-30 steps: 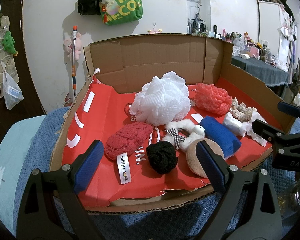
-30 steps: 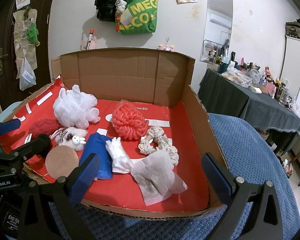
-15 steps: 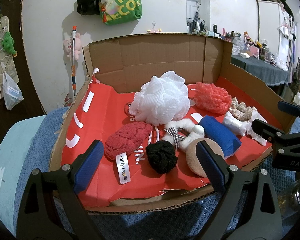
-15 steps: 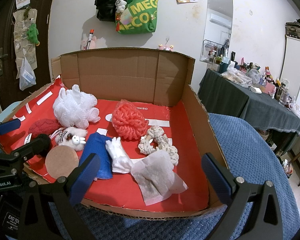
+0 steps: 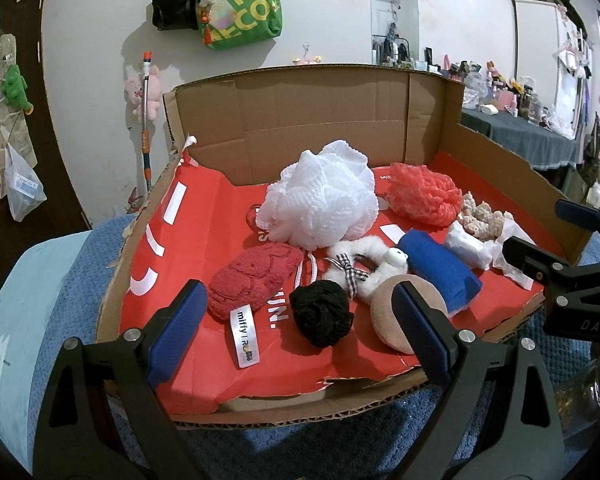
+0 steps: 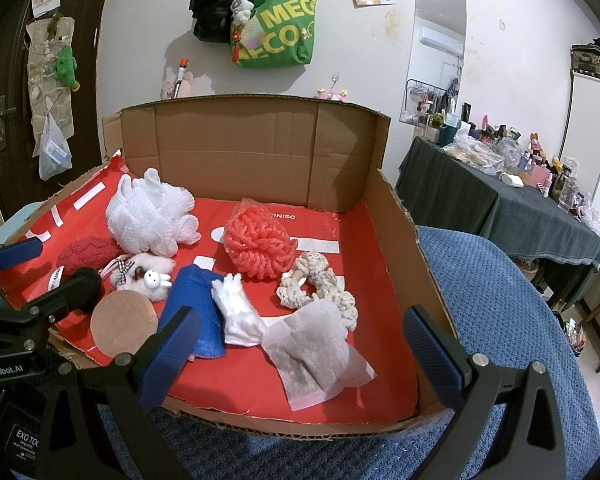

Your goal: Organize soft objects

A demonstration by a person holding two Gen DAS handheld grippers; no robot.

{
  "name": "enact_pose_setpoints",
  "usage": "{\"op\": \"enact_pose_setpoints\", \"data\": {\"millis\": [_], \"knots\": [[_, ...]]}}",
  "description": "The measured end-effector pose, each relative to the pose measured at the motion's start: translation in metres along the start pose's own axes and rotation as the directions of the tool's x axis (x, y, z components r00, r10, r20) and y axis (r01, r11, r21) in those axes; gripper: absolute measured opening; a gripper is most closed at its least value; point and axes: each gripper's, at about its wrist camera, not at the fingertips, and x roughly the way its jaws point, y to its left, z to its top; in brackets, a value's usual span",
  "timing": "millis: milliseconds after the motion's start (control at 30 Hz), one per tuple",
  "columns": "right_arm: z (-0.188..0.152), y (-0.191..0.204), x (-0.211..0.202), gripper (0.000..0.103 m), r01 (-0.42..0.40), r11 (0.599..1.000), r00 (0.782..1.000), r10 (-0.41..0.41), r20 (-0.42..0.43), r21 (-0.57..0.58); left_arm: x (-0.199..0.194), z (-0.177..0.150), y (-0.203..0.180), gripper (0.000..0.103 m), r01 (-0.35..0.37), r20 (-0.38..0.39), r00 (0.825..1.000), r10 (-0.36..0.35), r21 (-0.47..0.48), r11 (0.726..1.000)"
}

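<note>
Ten soft things lie on the red floor of the cardboard box [image 6: 392,216], one of each. At the back sit a white mesh pouf [image 5: 320,200] and, to its right, a coral mesh pouf [image 5: 424,196]. In front of them are a red knitted piece [image 5: 252,276] with a "miffy" tag, a black knitted ball [image 5: 320,312], a white fluffy scrunchie [image 5: 364,260] with a checked bow and a small rabbit, a tan round puff [image 6: 124,322] and a blue cloth [image 6: 196,304]. Toward the right wall lie a white glove [image 6: 238,312], a cream crocheted ring [image 6: 320,288] and a thin white sachet [image 6: 316,352].

The box rests on a blue textured cover [image 6: 500,320].

The left wrist view shows the black ball whole; in the right wrist view the other gripper's arm hides most of it. The right wrist view shows the sachet and glove fully, which the left view crowds at its edge.

The left gripper [image 5: 300,328] hovers at the box's near edge with jaws wide apart and empty, framing the black ball. The right gripper [image 6: 300,340] is likewise spread and empty, framing the sachet.
</note>
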Motion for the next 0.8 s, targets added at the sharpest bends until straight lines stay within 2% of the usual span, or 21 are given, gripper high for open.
{"op": "enact_pose_setpoints", "data": {"millis": [533,700,800], "knots": [[0.000,0.000,-0.004,0.103,-0.007,1.000,1.000,0.007,0.013,0.002,0.000,0.000,0.000,0.094,0.003,0.000,1.000,-0.003,-0.001,1.000],[0.001,-0.006,-0.029,0.103,0.003,1.000,0.998,-0.003,0.062,-0.004,-0.009,0.001,0.004,0.094,-0.028,0.012,1.000,0.028,-0.028,0.999],[0.005,-0.014,-0.058,0.103,-0.010,1.000,0.996,0.009,0.093,0.005,-0.033,0.002,0.011,0.094,-0.029,0.025,0.999,0.030,-0.069,0.997]]}}
